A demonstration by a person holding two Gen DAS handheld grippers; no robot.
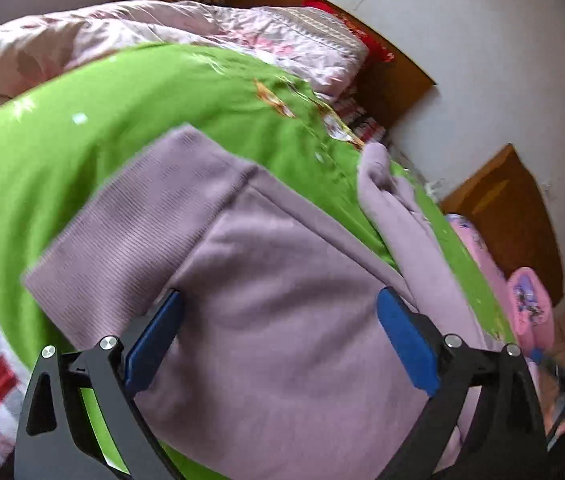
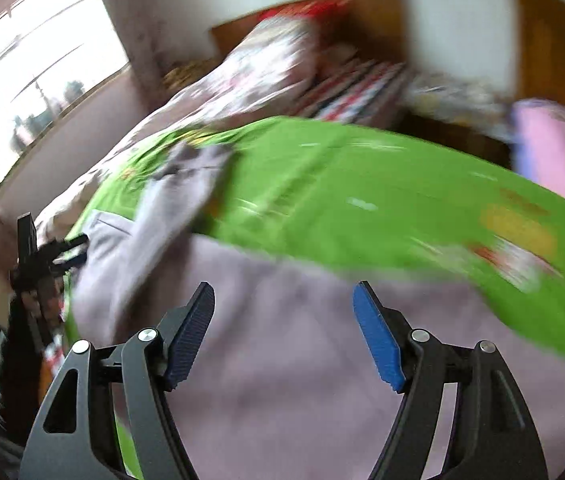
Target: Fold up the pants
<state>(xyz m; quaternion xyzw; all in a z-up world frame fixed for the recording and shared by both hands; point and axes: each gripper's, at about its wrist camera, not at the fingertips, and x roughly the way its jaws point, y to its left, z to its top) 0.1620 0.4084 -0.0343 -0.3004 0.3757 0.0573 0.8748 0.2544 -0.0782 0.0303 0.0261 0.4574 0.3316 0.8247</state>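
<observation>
Lilac pants point(image 1: 282, 280) lie on a bright green bedsheet point(image 1: 122, 120) spread over the bed, with a pink floral quilt point(image 1: 162, 28) bunched behind it toward the wooden headboard point(image 1: 394, 72). Left wrist view: the wide ribbed waistband point(image 1: 130, 216) lies at the near left, the seat of the garment directly under the camera, and one leg point(image 1: 398, 208) trails off to the right, rumpled and partly rolled. Left gripper point(image 1: 278, 336) hovers over the seat with its blue pads point(image 1: 154, 344) spread wide apart, nothing between them. Right gripper point(image 2: 284, 332) likewise stands wide open and empty above a broad flat stretch of the same lilac cloth; this view is heavily motion-blurred, so contact with the fabric cannot be judged. A leg end point(image 2: 186, 176) lies crumpled farther up the sheet, and the other tool shows at the left edge. Handling, by judgement: the cloth looks like a thick, soft knit, light, limp, not slippery and not fragile; it will drape and sag from any single pinch and may drag the sheet along. The ribbed waistband looks the firmest part, so its corners are the best hold for one tool, with the cuff or outer seam for the other. The rumpled leg likely needs straightening before a fold.
</observation>
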